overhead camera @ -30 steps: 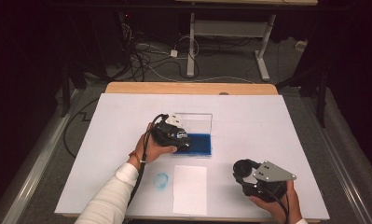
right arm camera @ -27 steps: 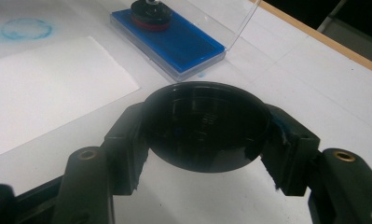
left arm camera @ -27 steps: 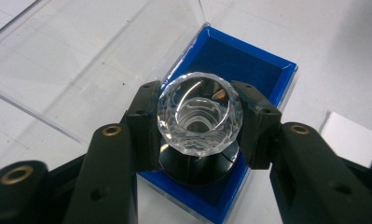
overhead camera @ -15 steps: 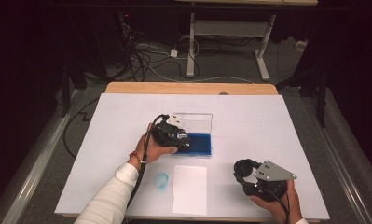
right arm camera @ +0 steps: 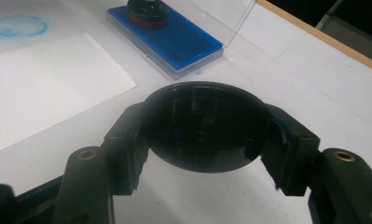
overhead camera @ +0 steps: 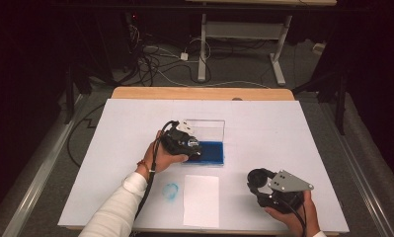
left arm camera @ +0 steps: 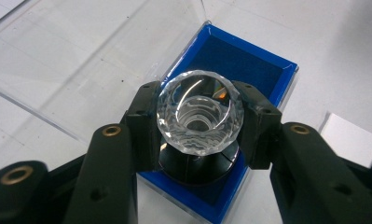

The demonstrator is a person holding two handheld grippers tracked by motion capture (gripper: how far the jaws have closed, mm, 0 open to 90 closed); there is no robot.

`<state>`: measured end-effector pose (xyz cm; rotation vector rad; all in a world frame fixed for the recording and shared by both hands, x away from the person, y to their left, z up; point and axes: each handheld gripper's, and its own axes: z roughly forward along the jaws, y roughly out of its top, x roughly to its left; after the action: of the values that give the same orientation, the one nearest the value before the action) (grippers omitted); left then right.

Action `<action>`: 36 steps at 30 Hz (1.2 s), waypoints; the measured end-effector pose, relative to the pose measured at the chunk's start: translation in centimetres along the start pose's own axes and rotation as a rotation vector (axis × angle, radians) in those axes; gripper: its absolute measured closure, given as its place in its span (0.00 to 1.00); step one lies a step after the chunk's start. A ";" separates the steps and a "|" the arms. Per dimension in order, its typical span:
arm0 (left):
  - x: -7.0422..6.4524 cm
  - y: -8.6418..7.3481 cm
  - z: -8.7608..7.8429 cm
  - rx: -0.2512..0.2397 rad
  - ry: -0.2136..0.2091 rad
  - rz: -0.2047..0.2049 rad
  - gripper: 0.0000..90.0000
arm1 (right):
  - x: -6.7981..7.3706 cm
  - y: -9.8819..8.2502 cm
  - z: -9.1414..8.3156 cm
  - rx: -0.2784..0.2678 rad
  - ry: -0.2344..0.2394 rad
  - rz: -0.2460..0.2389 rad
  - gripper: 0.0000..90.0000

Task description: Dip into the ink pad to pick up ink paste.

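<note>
White paper sheet (overhead camera: 201, 200) lies beside a blue ring stain (overhead camera: 171, 190).

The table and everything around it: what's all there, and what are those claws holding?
Ink pad: one, blue, mid-table, in a clear case with its lid up.
Stamp: one, clear faceted knob on a black base, sitting on the ink pad.
Cap: one, black, round, above the table at near right.
Paper: one sheet, white, near edge.
Ink ring: one, light blue, left of the paper.
Table: one, white top.
Cables: several, on the floor behind.
Left claw: black, shut on the stamp.
Right claw: black, shut on the cap.
</note>
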<state>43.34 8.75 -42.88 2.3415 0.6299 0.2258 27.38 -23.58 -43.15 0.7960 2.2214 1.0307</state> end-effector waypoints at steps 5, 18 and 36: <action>0.1 -0.1 -0.1 0.002 -0.005 -0.003 0.60 | 0.1 0.0 0.0 -0.001 -0.001 -0.004 0.43; -0.5 1.0 -0.1 0.042 0.019 0.030 0.61 | 0.0 0.1 -0.1 -0.005 -0.005 -0.007 0.43; -2.4 5.4 -1.6 -0.046 -0.017 0.103 0.61 | -0.2 0.0 -0.4 -0.011 -0.011 -0.006 0.43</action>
<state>42.76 4.96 -38.09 2.3314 0.4910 0.2641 27.27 -23.92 -42.88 0.7880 2.2056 1.0332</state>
